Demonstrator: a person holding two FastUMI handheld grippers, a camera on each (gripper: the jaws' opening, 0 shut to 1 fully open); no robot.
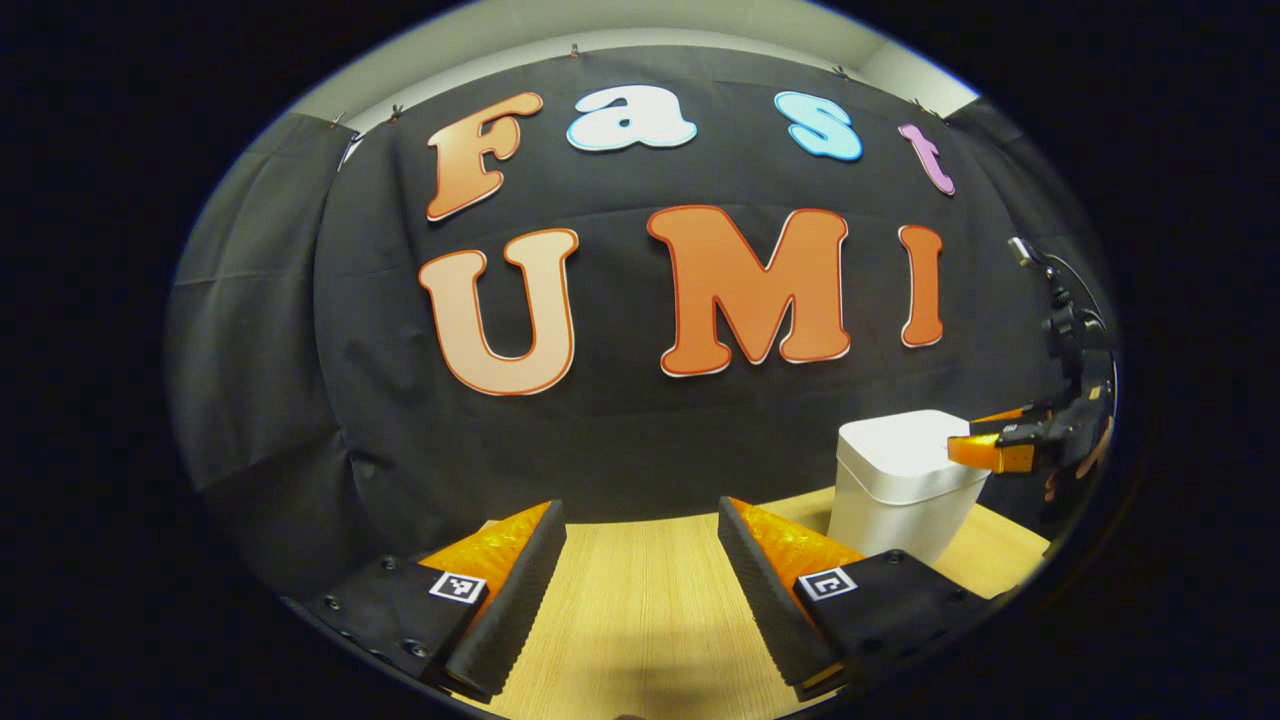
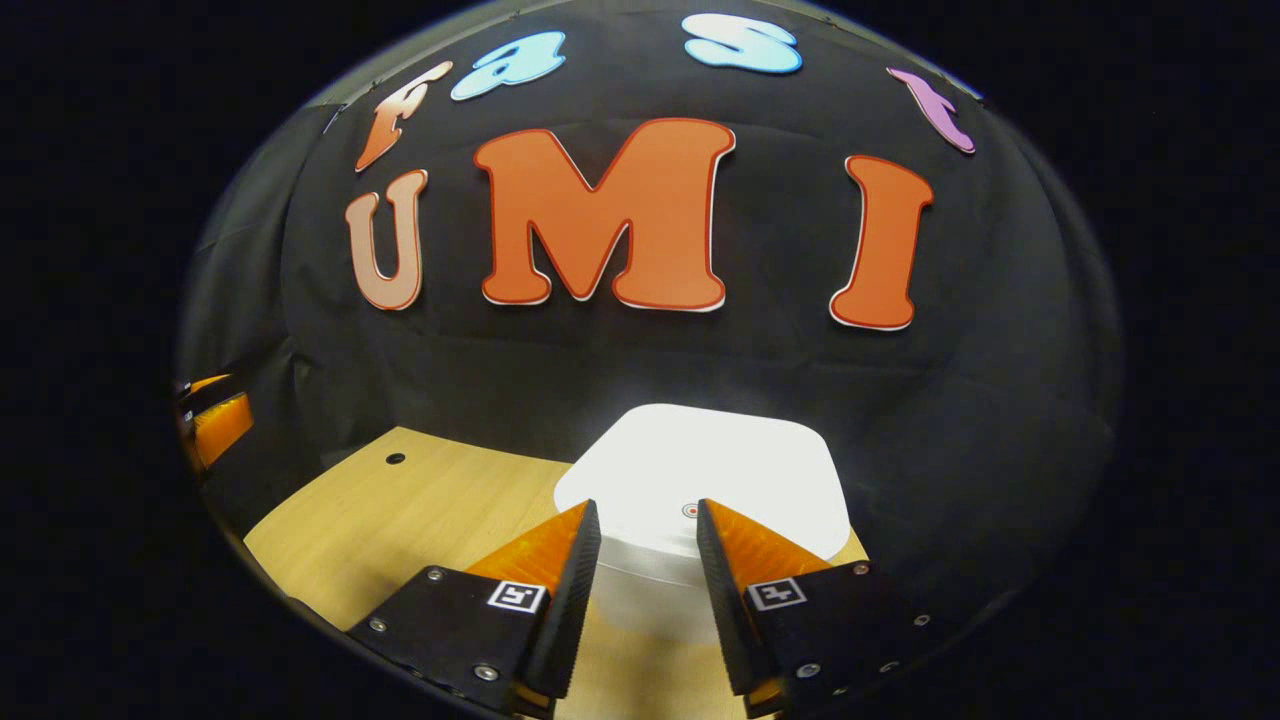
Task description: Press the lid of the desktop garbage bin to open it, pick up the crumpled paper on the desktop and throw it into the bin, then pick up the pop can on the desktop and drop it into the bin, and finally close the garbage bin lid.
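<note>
On the wood desk (image 2: 400, 520), toward 1 o'clock of the left gripper (image 1: 640, 520), stands the lidded bin (image 1: 900, 480). Left jaws wide over bare desk. Right gripper (image 2: 648, 515) gapes narrower above the lid (image 2: 720, 470).

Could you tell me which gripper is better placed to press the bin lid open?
Probably the right gripper: it hovers open just over the closed white lid. The left gripper sits open over bare table, off to the bin's side.
</note>
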